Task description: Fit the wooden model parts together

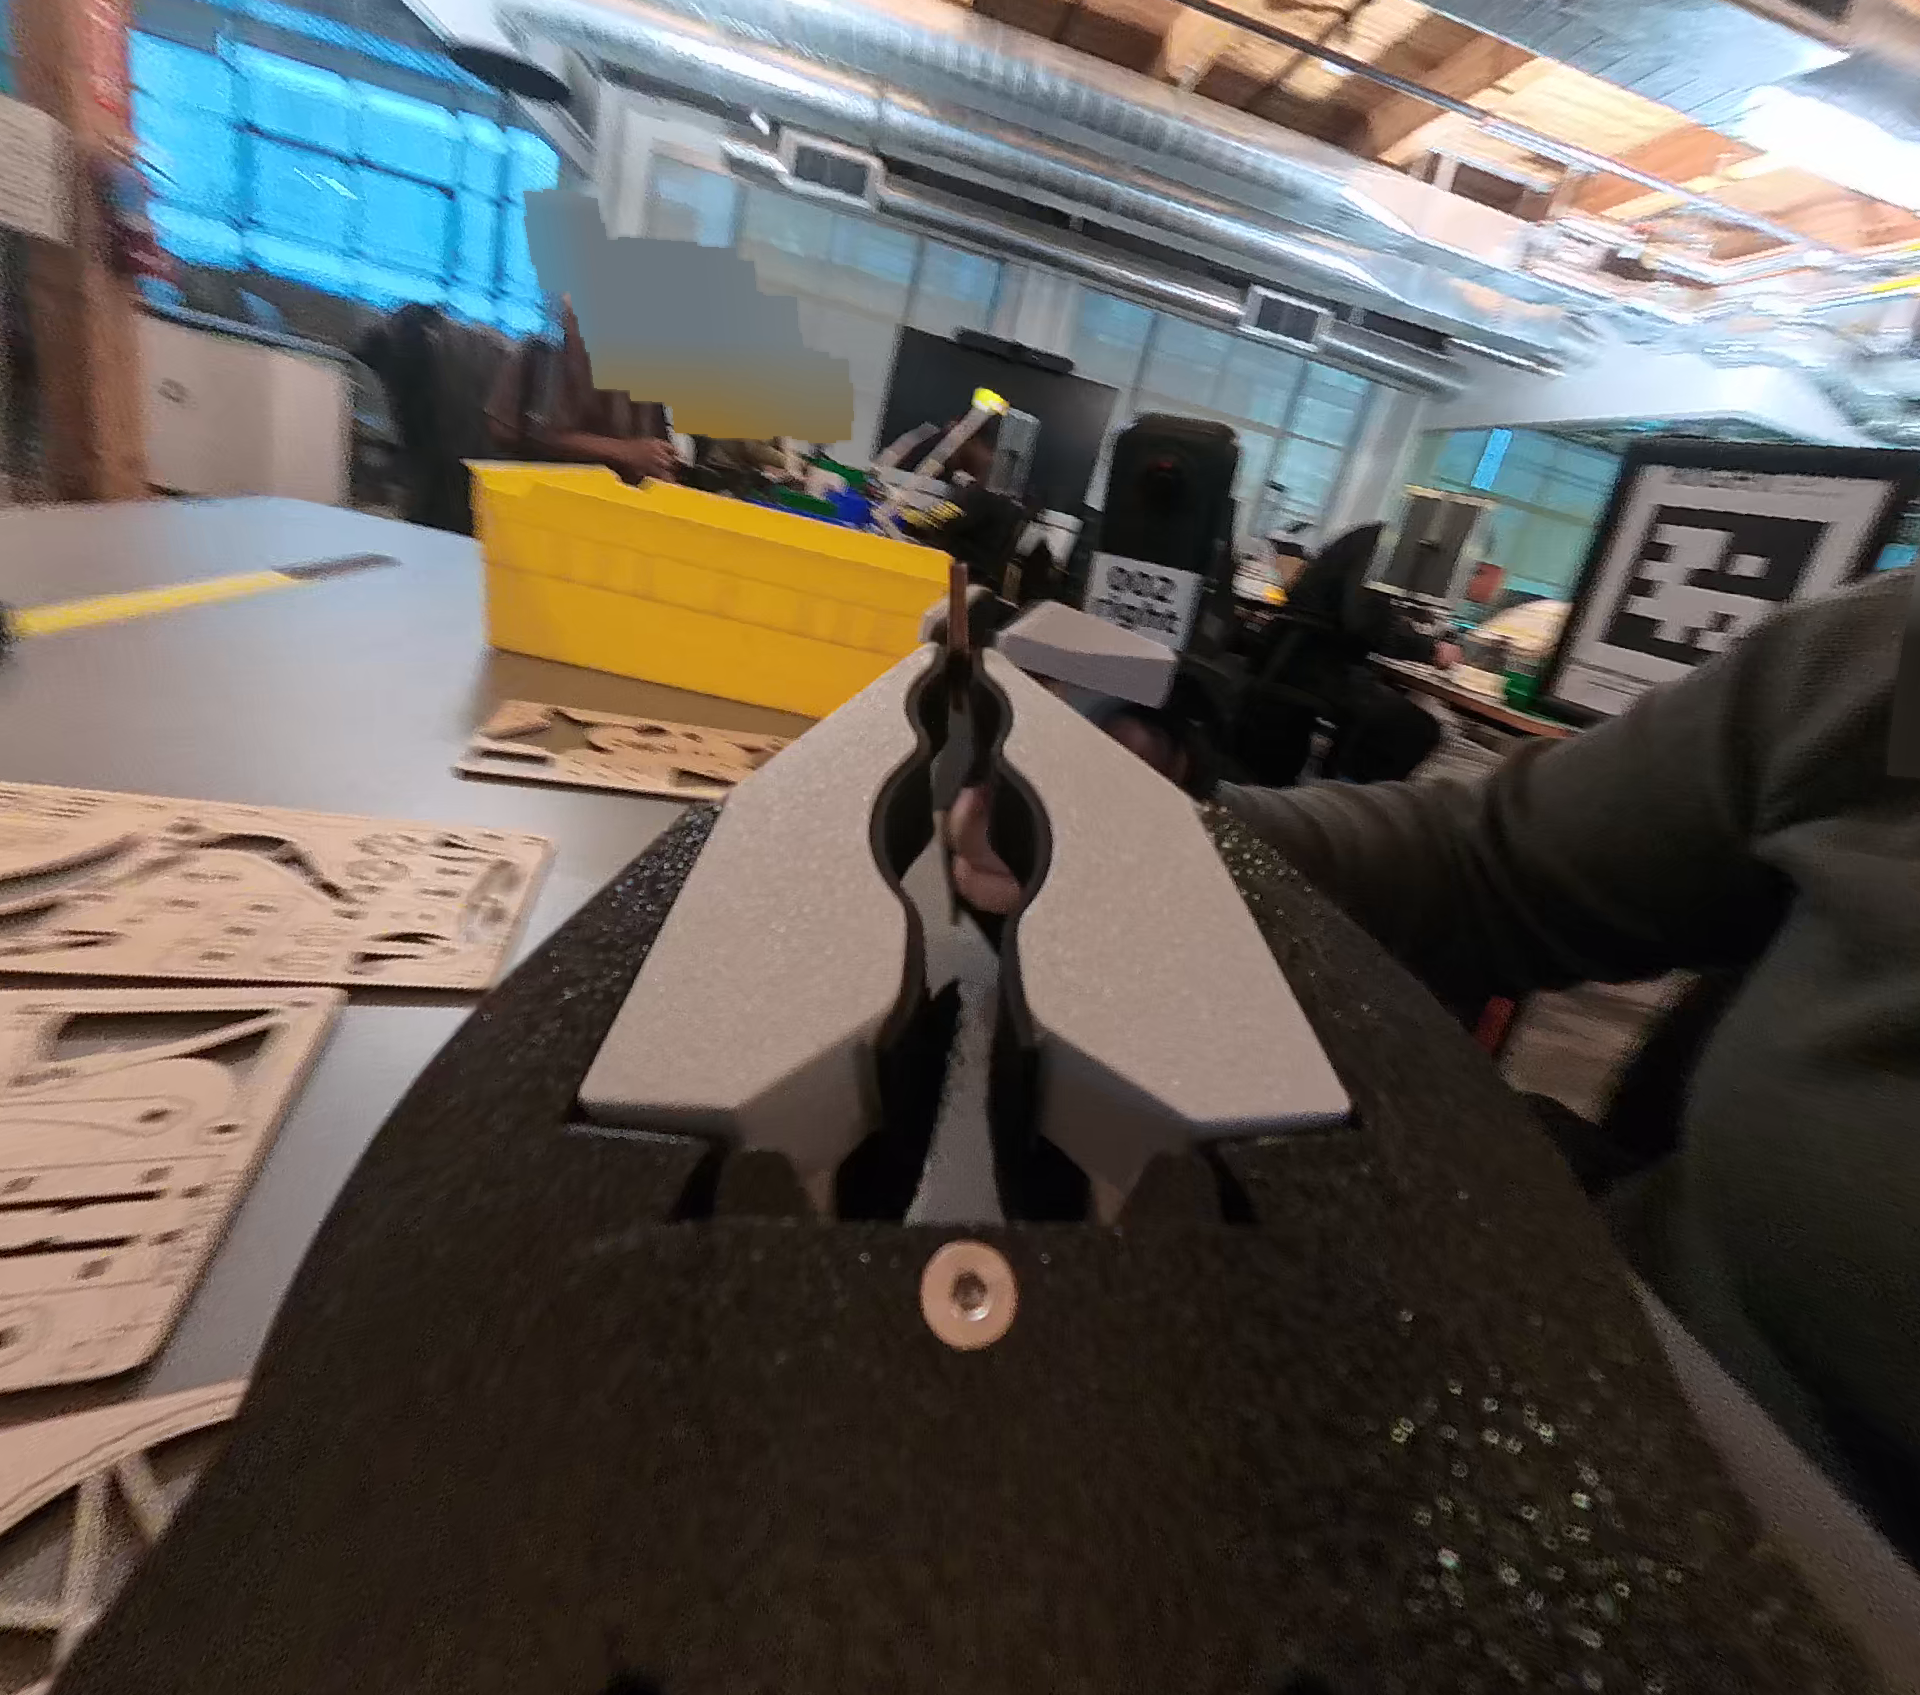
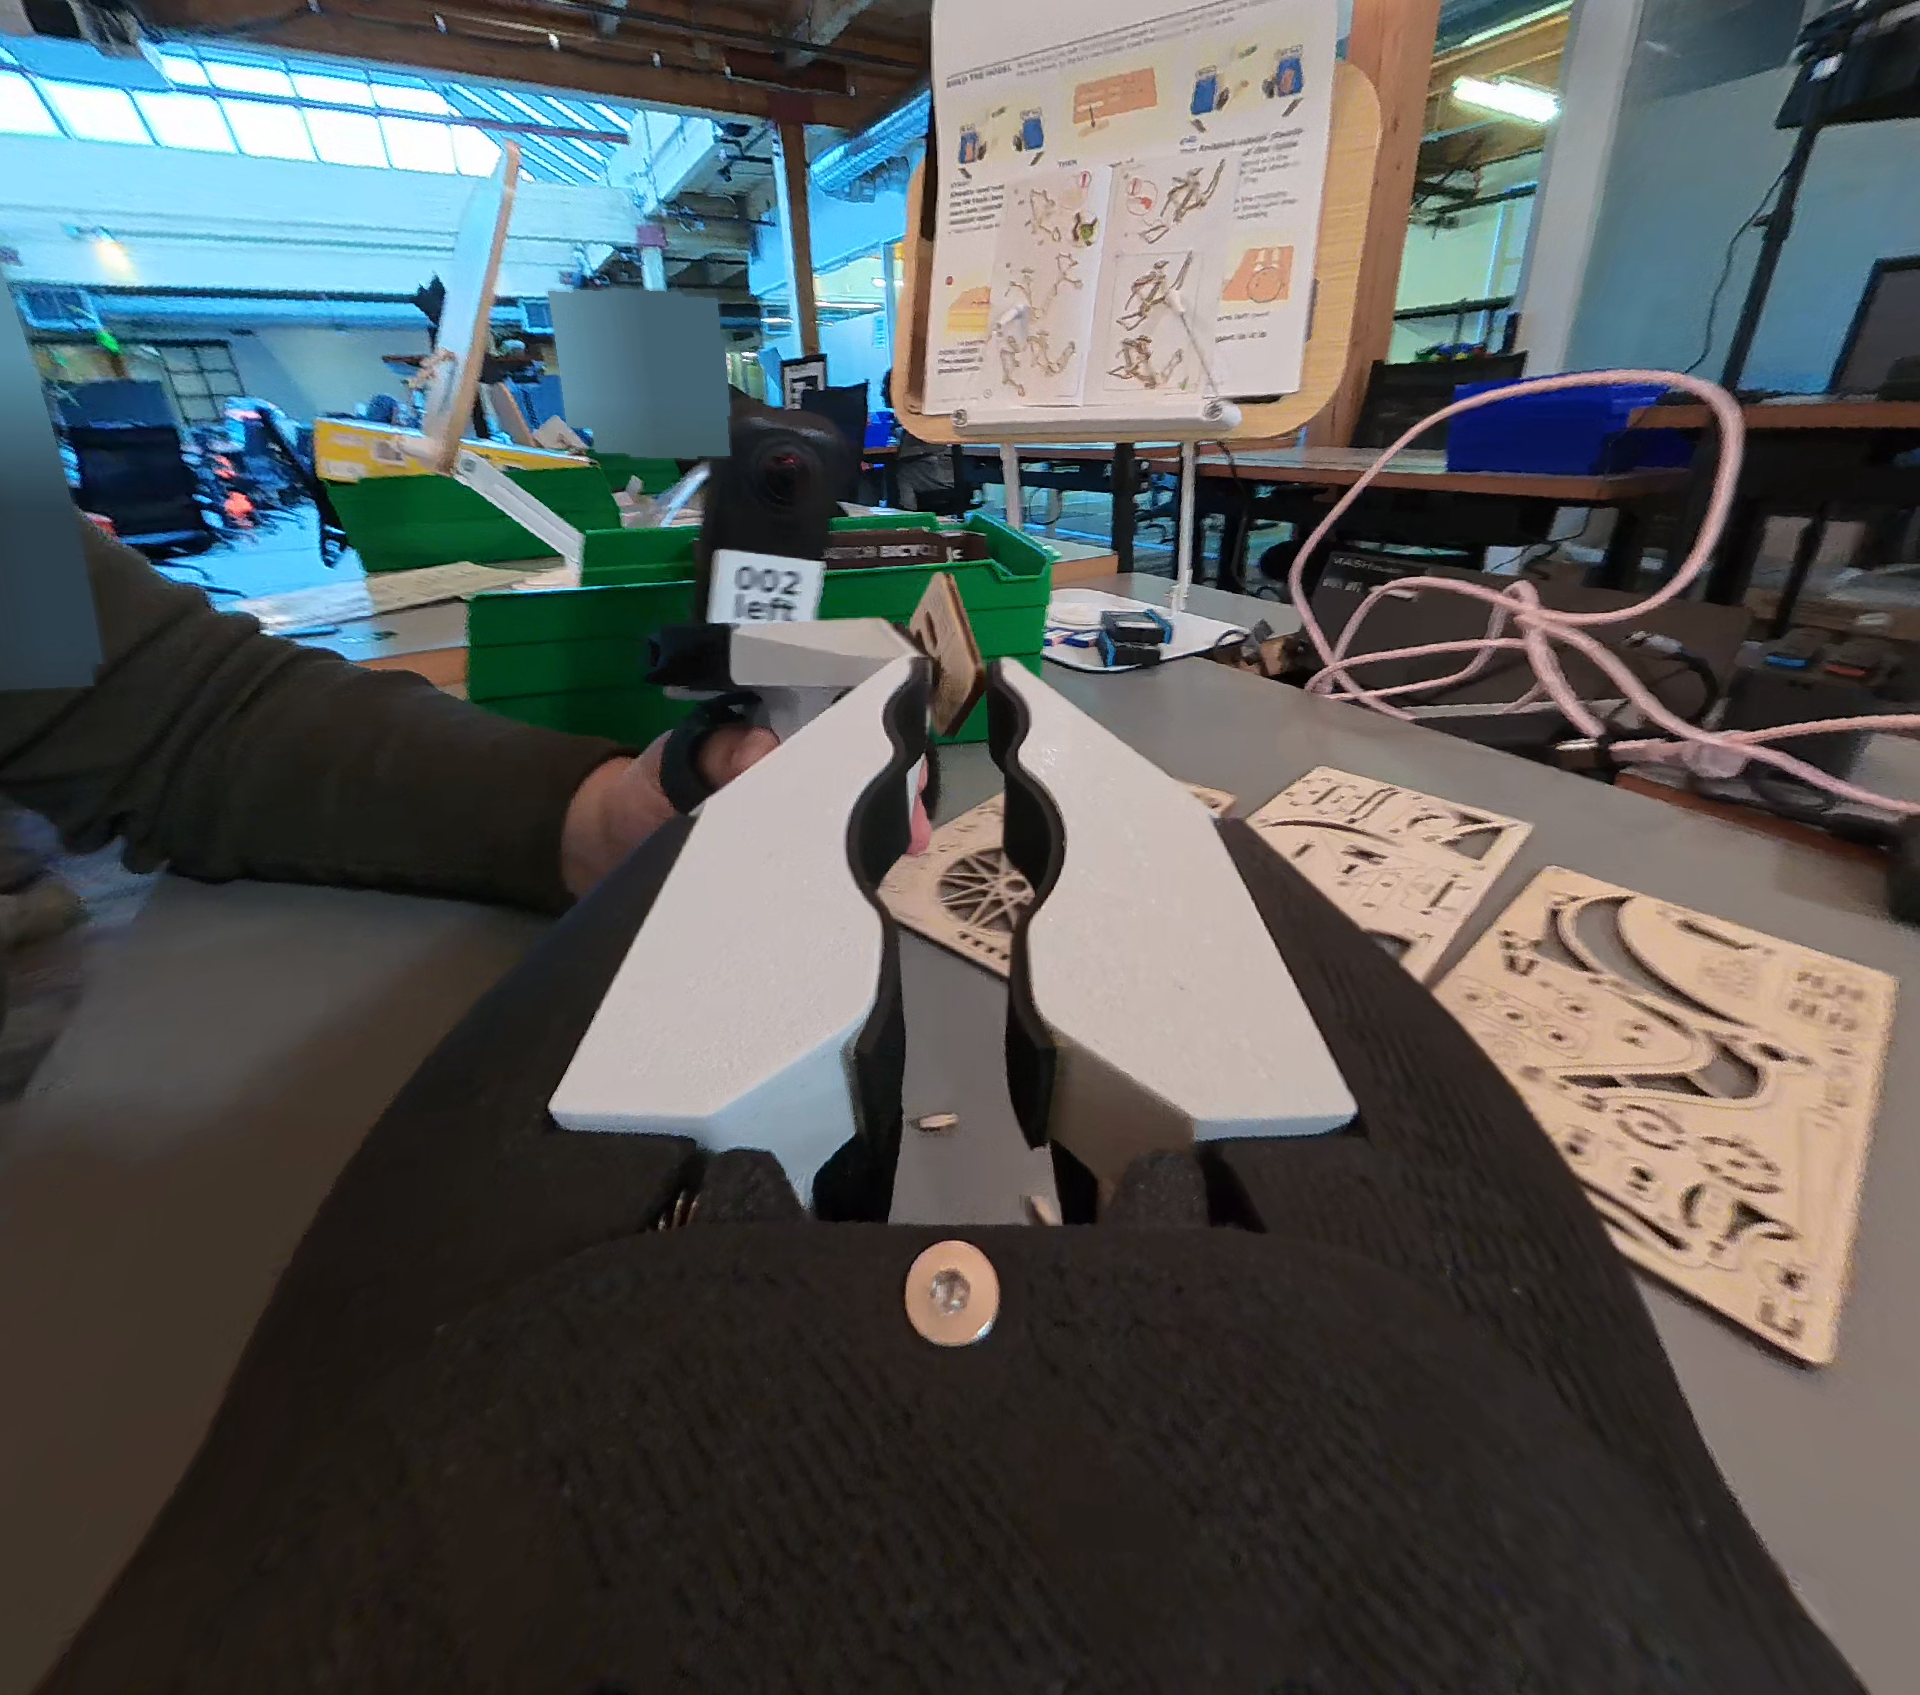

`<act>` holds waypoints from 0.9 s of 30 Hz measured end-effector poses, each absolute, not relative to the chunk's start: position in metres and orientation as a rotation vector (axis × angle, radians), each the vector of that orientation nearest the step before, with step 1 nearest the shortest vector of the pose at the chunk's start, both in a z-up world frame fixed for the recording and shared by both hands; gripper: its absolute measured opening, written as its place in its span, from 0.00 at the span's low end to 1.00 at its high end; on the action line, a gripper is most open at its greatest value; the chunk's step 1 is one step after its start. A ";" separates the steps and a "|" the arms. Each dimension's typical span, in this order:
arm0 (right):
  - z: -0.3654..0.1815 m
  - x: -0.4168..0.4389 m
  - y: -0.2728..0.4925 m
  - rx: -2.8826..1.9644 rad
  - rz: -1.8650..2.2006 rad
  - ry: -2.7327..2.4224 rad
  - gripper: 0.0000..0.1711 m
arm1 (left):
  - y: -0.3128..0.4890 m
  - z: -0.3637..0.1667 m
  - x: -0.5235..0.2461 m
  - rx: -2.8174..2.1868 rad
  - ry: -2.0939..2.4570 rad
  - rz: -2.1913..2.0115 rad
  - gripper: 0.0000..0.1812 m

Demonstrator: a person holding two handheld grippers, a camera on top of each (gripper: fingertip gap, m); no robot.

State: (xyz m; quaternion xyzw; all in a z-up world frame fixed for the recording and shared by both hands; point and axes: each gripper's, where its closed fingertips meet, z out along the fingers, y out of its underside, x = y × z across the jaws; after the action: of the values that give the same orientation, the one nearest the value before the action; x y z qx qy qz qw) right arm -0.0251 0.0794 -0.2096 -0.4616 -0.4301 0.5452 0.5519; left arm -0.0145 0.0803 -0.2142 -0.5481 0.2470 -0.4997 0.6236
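My left gripper is shut on a small flat wooden piece, seen edge-on and sticking up past the fingertips. In the right wrist view the left gripper comes in from the left and holds that piece upright and tilted. My right gripper faces it with its jaws a narrow gap apart, and the piece's lower corner sits between the tips. I cannot tell whether the right tips touch it. One grey finger of the right gripper shows just beyond the piece.
Laser-cut wooden sheets lie on the grey table: three on the left and three on the right. A yellow bin, green bins, an instruction board and pink cables stand behind. A sleeved arm reaches in. Left and right tips are no more than a few centimetres apart.
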 end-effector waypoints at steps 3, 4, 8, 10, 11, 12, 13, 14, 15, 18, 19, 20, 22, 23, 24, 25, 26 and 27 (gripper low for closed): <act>-0.204 -0.021 0.084 -1.069 1.258 -0.967 0.07 | 0.083 -0.212 -0.019 -1.218 0.563 -1.017 0.00; -0.202 -0.020 0.085 -1.067 1.260 -0.950 0.07 | 0.084 -0.213 -0.022 -1.223 0.568 -0.973 0.00; -0.207 -0.019 0.092 -1.082 1.151 -0.965 0.08 | 0.090 -0.217 -0.026 -1.274 0.564 -0.897 0.00; -0.207 -0.019 0.090 -1.066 1.097 -0.994 0.08 | 0.091 -0.220 -0.027 -1.296 0.564 -0.902 0.00; -0.207 -0.020 0.089 -1.056 1.068 -1.010 0.08 | 0.092 -0.221 -0.028 -1.306 0.565 -0.909 0.00; -0.207 -0.020 0.087 -1.043 1.044 -1.032 0.08 | 0.092 -0.222 -0.028 -1.320 0.567 -0.917 0.00; -0.207 -0.021 0.085 -1.032 1.026 -1.052 0.08 | 0.093 -0.223 -0.027 -1.334 0.571 -0.923 0.00; -0.208 -0.022 0.083 -1.025 1.013 -1.070 0.08 | 0.092 -0.225 -0.026 -1.345 0.579 -0.931 0.00; -0.209 -0.023 0.081 -1.024 1.004 -1.087 0.08 | 0.092 -0.226 -0.024 -1.354 0.588 -0.937 0.00; -0.213 -0.024 0.080 -1.028 0.977 -1.133 0.07 | 0.092 -0.230 -0.022 -1.383 0.617 -0.949 0.00; -0.214 -0.024 0.080 -1.029 0.963 -1.147 0.06 | 0.091 -0.231 -0.020 -1.393 0.632 -0.955 0.00; -0.216 -0.024 0.080 -1.030 0.949 -1.163 0.05 | 0.090 -0.233 -0.019 -1.406 0.646 -0.959 0.00; -0.220 -0.024 0.083 -1.042 0.905 -1.193 0.04 | 0.090 -0.236 -0.016 -1.419 0.674 -0.961 0.00; -0.222 -0.024 0.084 -1.047 0.880 -1.207 0.04 | 0.089 -0.236 -0.015 -1.420 0.683 -0.960 0.00; -0.224 -0.024 0.085 -1.052 0.860 -1.220 0.04 | 0.088 -0.237 -0.013 -1.423 0.696 -0.961 0.00; -0.227 -0.024 0.085 -1.056 0.851 -1.237 0.03 | 0.087 -0.238 -0.013 -1.423 0.710 -0.962 0.00; -0.228 -0.025 0.084 -1.060 0.850 -1.250 0.03 | 0.086 -0.238 -0.011 -1.423 0.723 -0.960 0.00; -0.229 -0.025 0.083 -1.065 0.858 -1.254 0.02 | 0.085 -0.239 -0.010 -1.425 0.738 -0.957 0.00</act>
State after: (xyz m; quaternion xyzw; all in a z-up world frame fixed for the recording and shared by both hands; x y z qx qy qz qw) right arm -0.0245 0.0831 -0.2293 -0.4591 -0.5410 0.3701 0.5996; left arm -0.0098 0.0845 -0.2391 -0.6134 0.3175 -0.4119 0.5943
